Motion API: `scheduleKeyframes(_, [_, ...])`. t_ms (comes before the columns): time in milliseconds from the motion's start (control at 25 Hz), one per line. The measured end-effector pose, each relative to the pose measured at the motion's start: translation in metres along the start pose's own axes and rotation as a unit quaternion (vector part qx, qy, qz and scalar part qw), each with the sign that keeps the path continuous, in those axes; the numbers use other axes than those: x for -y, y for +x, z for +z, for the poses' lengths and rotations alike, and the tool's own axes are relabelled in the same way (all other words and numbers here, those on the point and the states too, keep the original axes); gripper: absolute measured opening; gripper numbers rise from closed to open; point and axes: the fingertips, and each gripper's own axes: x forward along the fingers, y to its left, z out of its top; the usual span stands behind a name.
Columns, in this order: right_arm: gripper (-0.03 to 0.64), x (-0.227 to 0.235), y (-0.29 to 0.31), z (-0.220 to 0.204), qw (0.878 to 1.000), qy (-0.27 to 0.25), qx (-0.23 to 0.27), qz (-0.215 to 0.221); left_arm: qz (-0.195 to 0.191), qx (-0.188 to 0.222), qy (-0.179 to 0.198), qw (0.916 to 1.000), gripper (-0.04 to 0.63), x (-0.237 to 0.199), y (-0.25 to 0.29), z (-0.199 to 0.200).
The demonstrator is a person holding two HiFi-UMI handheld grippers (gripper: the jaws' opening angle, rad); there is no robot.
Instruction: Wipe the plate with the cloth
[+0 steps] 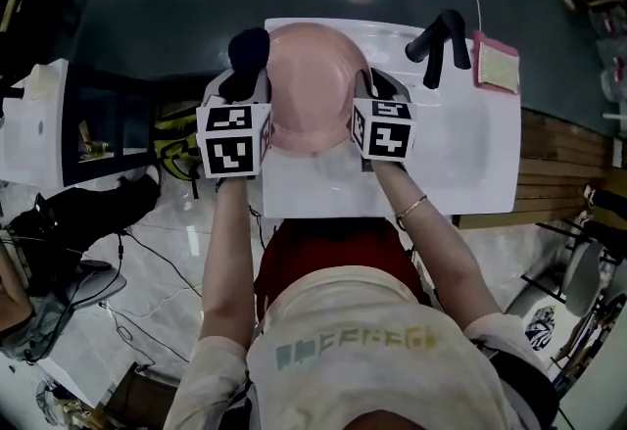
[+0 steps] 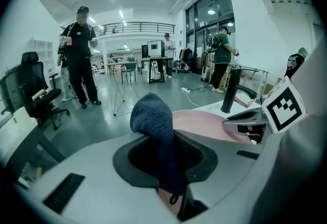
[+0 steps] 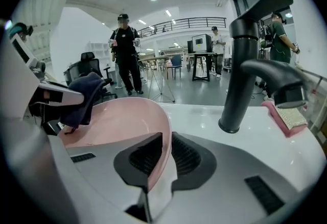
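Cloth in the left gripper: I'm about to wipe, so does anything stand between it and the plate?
Nothing visible does. The cloth, held in the left gripper, hangs at the left rim of the plate; the right gripper clamps the opposite rim, and the faucet stands off to the right.

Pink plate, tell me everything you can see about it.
The pink plate is round and shallow with a raised rim, smooth and faintly glossy, plastic by its look, with no food on it. It is held over the white sink counter, its right rim pinched in the tongs of the right gripper. At its left rim hangs the dark blue cloth, clamped in the left gripper; whether the cloth touches the plate is unclear.
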Motion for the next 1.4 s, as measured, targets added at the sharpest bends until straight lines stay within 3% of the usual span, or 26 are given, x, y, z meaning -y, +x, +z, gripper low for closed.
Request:
scheduleKeyframes(160, [0.057, -0.001, 0.001, 0.004, 1.0, -0.011, 0.017, -0.001, -0.008, 0.004, -0.011, 0.9999, 0.08, 0.005, 0.001, -0.002])
scheduleKeyframes(480, [0.057, -0.003, -0.01, 0.026, 0.997, -0.021, 0.078, -0.008, -0.033, 0.047, -0.076, 0.9954, 0.08, 0.007, -0.001, 0.005])
scheduleKeyframes(1080, [0.057, -0.02, -0.072, 0.076, 0.982, -0.018, 0.187, 0.027, -0.027, 0.119, -0.074, 0.9898, 0.08, 0.003, -0.03, 0.028])
scheduleKeyframes(1400, [0.046, -0.026, -0.107, 0.073, 0.978, -0.019, 0.207, 0.038, -0.037, 0.147, -0.062, 0.9865, 0.08, 0.014, -0.054, 0.033])
